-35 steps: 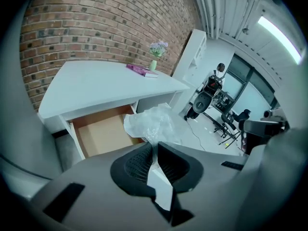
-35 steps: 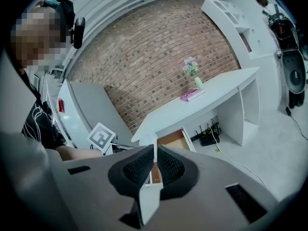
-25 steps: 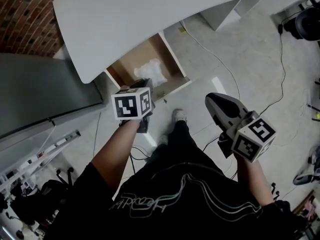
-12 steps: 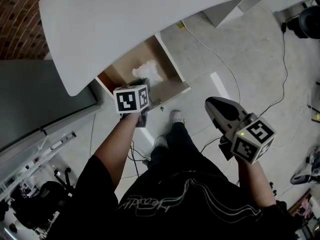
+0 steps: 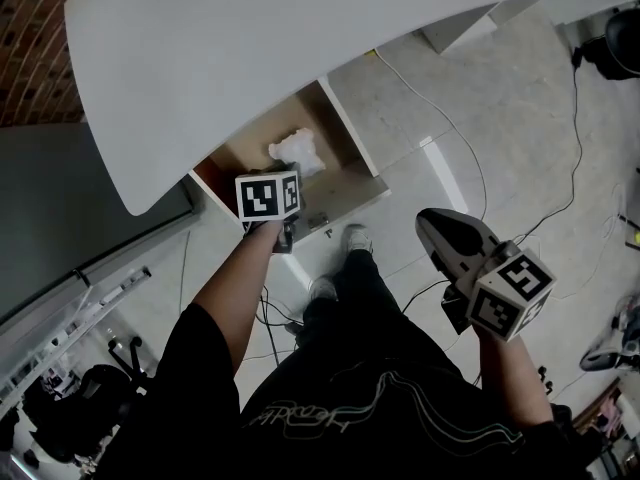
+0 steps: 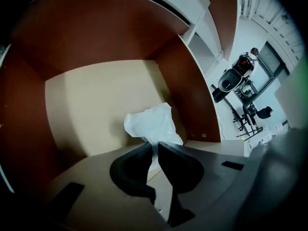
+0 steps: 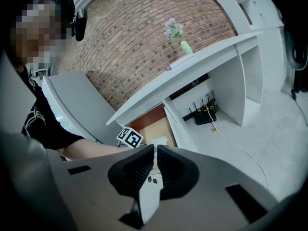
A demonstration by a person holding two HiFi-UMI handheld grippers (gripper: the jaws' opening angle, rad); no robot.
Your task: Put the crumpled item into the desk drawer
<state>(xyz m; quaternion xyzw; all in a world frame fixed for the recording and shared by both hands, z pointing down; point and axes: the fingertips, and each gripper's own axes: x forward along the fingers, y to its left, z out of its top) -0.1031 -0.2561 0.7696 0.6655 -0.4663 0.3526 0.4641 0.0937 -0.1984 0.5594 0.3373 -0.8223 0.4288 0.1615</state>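
The crumpled white item point(image 5: 297, 151) lies on the pale floor of the open desk drawer point(image 5: 250, 148), toward its right side. In the left gripper view the crumpled item point(image 6: 151, 124) sits just beyond my left gripper point(image 6: 155, 143), whose jaws are shut with nothing between them. From the head view, that gripper's marker cube point(image 5: 268, 196) hovers over the drawer's front edge and hides the tips. My right gripper point(image 5: 430, 218) hangs off to the right over the floor, away from the drawer. Its jaws point(image 7: 155, 147) are shut and hold nothing.
The white desk top point(image 5: 300, 38) overhangs the back of the drawer. A grey cabinet point(image 5: 80, 198) stands to the left. Cables point(image 5: 450, 138) run across the floor, and the person's shoes point(image 5: 357, 236) are just in front of the drawer. A router point(image 7: 204, 114) sits under the desk.
The left gripper has drawn back from beside the crumpled item to the drawer's front edge. The item stays in the drawer. The right gripper has hardly moved.
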